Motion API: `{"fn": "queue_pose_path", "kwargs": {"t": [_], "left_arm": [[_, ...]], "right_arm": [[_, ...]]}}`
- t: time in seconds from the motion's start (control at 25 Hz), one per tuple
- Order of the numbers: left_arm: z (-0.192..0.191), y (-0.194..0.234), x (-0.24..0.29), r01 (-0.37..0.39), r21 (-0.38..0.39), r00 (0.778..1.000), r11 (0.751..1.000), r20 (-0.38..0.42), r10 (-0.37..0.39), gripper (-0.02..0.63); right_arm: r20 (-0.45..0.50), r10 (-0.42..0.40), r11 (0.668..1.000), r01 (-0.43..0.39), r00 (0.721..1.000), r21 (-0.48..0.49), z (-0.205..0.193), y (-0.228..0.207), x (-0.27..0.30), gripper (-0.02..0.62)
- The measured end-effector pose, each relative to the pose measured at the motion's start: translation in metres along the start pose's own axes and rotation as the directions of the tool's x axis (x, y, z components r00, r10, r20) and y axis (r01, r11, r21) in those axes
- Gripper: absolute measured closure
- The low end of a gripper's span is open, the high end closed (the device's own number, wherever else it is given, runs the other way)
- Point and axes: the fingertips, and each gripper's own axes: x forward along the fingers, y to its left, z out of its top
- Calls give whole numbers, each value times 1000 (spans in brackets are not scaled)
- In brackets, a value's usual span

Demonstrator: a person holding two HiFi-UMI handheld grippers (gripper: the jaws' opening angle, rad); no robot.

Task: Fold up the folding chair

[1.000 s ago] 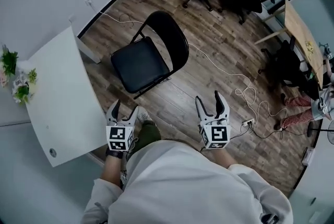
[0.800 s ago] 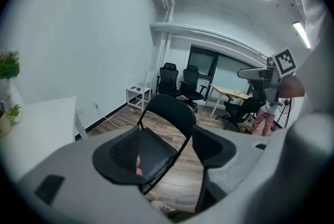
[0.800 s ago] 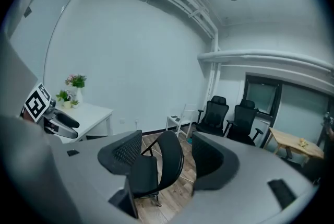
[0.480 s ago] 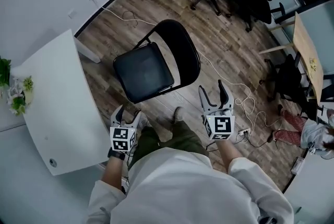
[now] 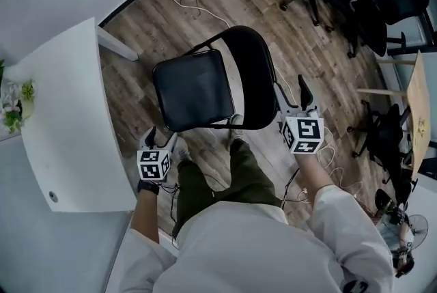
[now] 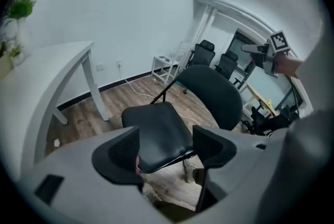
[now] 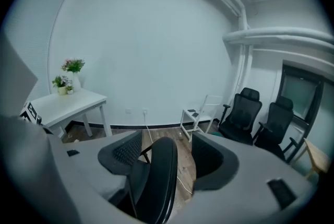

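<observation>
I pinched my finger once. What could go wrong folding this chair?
The right claw is open around the backrest, so the folding chair could slip or tip. The person's shoe sits by the chair's front edge and might get bumped. The white cable on the floor could snag a leg.

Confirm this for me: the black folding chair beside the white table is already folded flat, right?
Not quite. The folding chair beside the white table stands unfolded, not folded flat. The head view shows this.
</observation>
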Motion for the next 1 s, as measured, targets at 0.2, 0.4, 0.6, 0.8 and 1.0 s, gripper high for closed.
{"fn": "queue_pose_path", "kwargs": {"t": [0.2,0.4,0.6,0.8,1.0], "left_arm": [[-36,37,76,-60,-154,993,986,-112,43,257],[-89,77,154,-126,-247,962,961,-267,58,231],[-150,106,220,-139,-344,929,929,-369,3,204],[-184,142,270,-107,-443,931,890,-359,-67,196],[-201,150,300,42,-579,937,814,-259,-232,195]], "right_arm": [[-113,114,993,-113,987,17,-25,-21,89,282],[-201,186,982,-175,962,74,-50,-31,169,276],[-300,286,955,-245,910,168,-77,-21,221,275],[-405,357,932,-294,842,211,-97,-5,260,276],[-499,372,927,-291,783,236,-119,0,284,333]]}}
